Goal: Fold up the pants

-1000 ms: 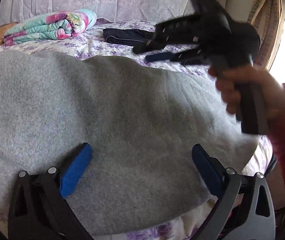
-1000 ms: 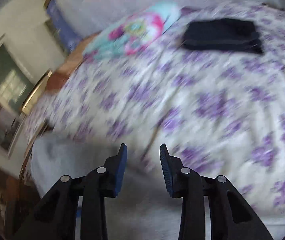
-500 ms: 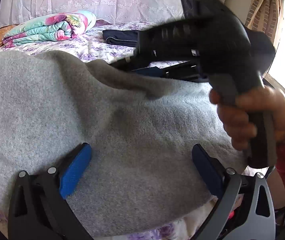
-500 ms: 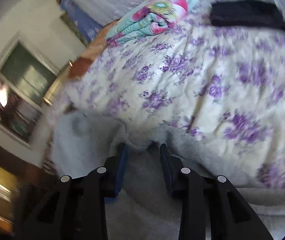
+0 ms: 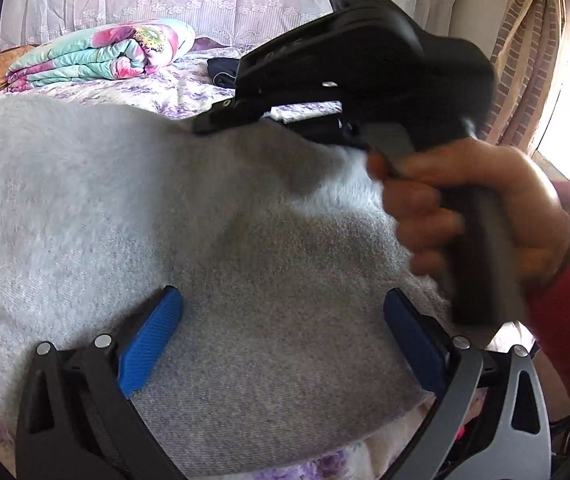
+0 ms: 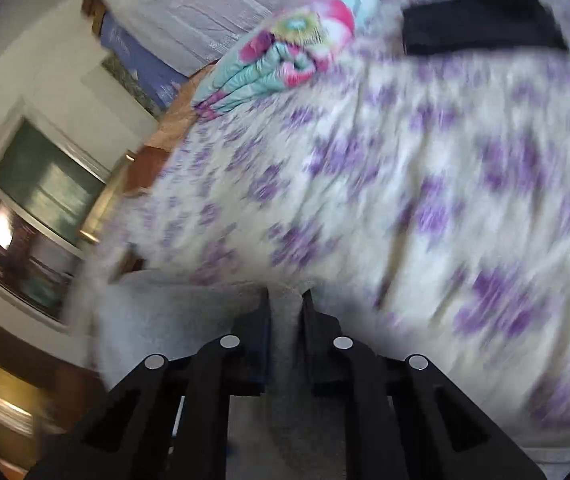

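Note:
Grey fleece pants [image 5: 133, 216] lie spread across the flowered bed. My left gripper [image 5: 281, 340] is open wide, its blue pads resting on the near part of the cloth. My right gripper [image 6: 285, 312] is shut on a fold of the grey pants [image 6: 285, 344] at their far edge and lifts it; in the left wrist view it shows as a black tool [image 5: 365, 68] in a hand, its fingers pinching the raised cloth edge.
A folded flowered quilt [image 5: 101, 54] lies at the back left of the bed. A folded dark garment [image 6: 481, 24] lies at the back. A curtain [image 5: 525, 52] hangs at the right. A window and wall stand at the left in the right wrist view.
My right gripper came down to the far edge of the pants, shut on it and pulls it up and toward me. My left gripper stayed open in place.

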A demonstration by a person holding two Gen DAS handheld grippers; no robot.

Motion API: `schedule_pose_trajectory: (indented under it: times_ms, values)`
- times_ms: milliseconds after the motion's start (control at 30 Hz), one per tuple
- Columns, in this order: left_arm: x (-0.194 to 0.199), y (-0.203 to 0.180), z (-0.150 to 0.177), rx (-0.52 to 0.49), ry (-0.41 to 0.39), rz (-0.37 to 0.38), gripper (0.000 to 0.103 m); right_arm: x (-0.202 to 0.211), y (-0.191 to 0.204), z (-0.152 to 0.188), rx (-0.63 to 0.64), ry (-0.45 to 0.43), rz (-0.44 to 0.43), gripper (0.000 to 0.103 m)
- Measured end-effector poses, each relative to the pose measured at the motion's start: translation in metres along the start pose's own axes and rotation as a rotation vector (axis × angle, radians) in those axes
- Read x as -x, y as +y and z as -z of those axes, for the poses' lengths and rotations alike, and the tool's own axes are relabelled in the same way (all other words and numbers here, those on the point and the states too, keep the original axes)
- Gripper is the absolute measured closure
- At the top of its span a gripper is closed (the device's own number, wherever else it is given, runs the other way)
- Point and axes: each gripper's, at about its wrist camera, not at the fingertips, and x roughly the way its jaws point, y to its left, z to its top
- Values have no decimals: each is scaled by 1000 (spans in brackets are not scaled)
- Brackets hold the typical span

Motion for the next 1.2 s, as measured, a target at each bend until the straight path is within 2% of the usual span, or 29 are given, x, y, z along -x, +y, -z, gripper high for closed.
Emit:
schedule_pose_trajectory:
  times_ms: [100, 167, 200, 233, 267, 300, 400, 433, 500, 600, 633, 700, 800, 900, 1000, 1067, 1133, 1200]
  values:
    - [-2, 2, -3, 20, 10, 6, 5, -37, -9, -6, 36, 96, 76, 88]
    - [-2, 4, -4, 33, 15, 12, 5, -38, -17, -13, 13, 100, 40, 88]
    - [-1, 5, -5, 42, 18, 19, 5, -32, -27, -18, -62, 100, -9, 87]
    - [-1, 6, -6, 48, 21, 26, 5, -23, -32, -19, -106, 83, -36, 79]
    - [0, 8, -6, 58, 26, 36, 5, -12, -31, -19, -108, 46, -28, 76]
    - [0, 9, -7, 66, 28, 44, 5, 5, -25, -19, -53, 3, 19, 72]
    - [-1, 9, -8, 70, 27, 41, 5, 44, 1, -7, 122, -91, 148, 72]
    - [-2, 8, -8, 66, 27, 34, 5, 51, 8, 0, 188, -98, 175, 72]
    - [-3, 7, -8, 63, 27, 21, 5, 46, 26, 16, 324, -58, 249, 72]
    - [-5, 5, -9, 66, 34, 9, 5, 4, 26, 31, 430, 41, 402, 73]
    - [-6, 5, -10, 68, 39, 7, 5, -9, 18, 28, 422, 50, 432, 60]
    - [-6, 6, -10, 67, 44, 6, 5, -11, 3, 17, 344, 31, 405, 50]
    - [-6, 7, -11, 67, 46, 4, 5, 5, 5, 9, 318, -19, 371, 56]
    - [-6, 7, -9, 64, 42, 4, 5, 34, 19, 22, 357, -65, 358, 55]
    - [-7, 6, -9, 57, 37, -9, 5, 46, 27, 43, 398, -37, 365, 51]
    - [-8, 5, -9, 52, 37, -18, 5, 32, 24, 51, 412, 11, 400, 47]
    - [-9, 4, -9, 47, 39, -25, 5, 12, 12, 46, 388, 46, 426, 45]
    - [-9, 4, -10, 48, 45, -25, 5, 4, 1, 36, 338, 32, 409, 37]
